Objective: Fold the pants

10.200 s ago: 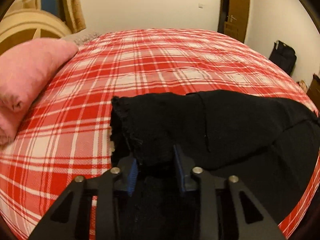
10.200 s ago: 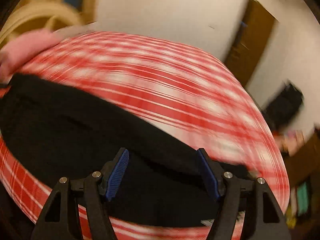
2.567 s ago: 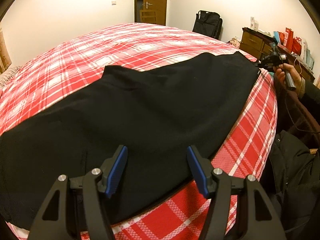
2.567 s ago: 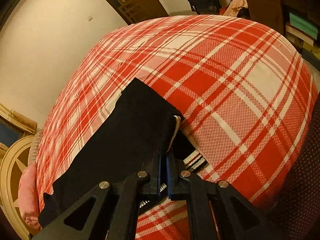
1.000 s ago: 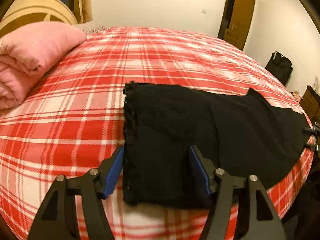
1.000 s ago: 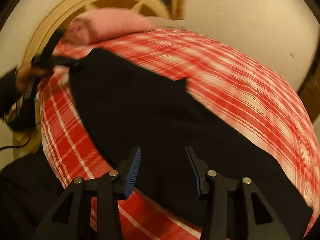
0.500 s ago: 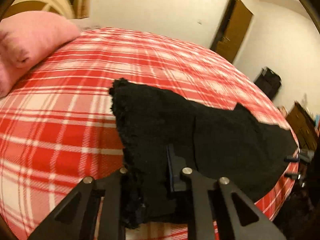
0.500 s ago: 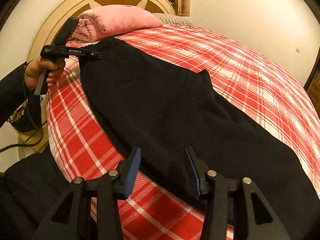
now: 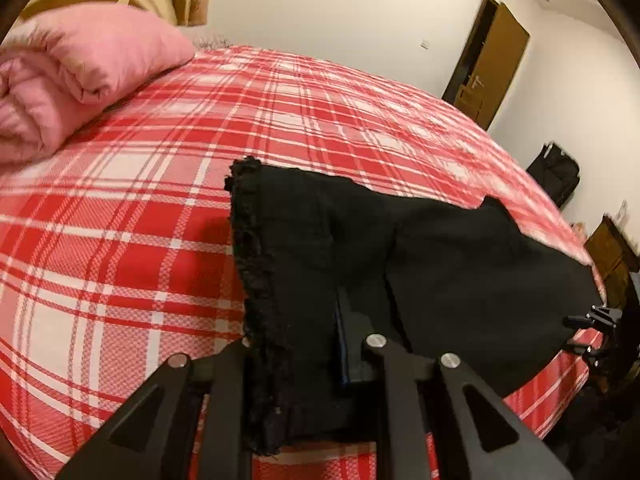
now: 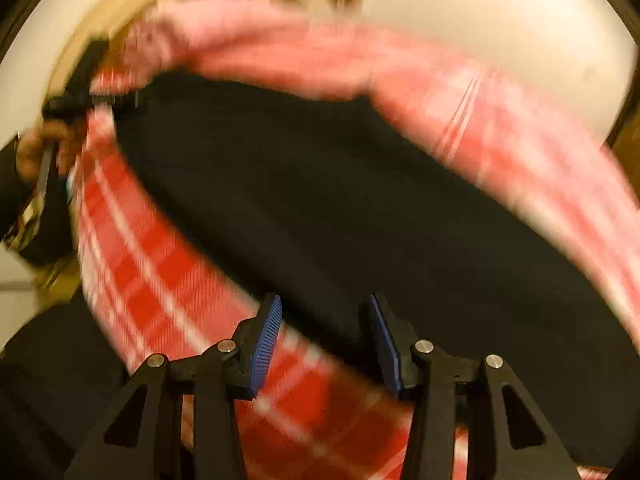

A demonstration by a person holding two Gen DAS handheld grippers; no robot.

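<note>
Left wrist view has the action: the left gripper is pinched onto the frayed leg end of the black pants, with cloth bunched between the fingers and lifted a little off the red plaid bedspread. From there the pants run away across the bed toward the right gripper, seen small at the far edge by the waist end. A pink pillow sits well apart at the head of the bed.

Over on the right wrist view, everything is smeared with motion, but the blue pads stand spread with nothing caught between them, poised at the near edge of the pants, which fill the middle of that view.

So where are we? The pants look laid lengthwise, seemingly one leg over the other, though the dark cloth hides the layers. The cross fold, leg end brought over to the waist, looks not yet done; that's likely what this pinch is for.
</note>
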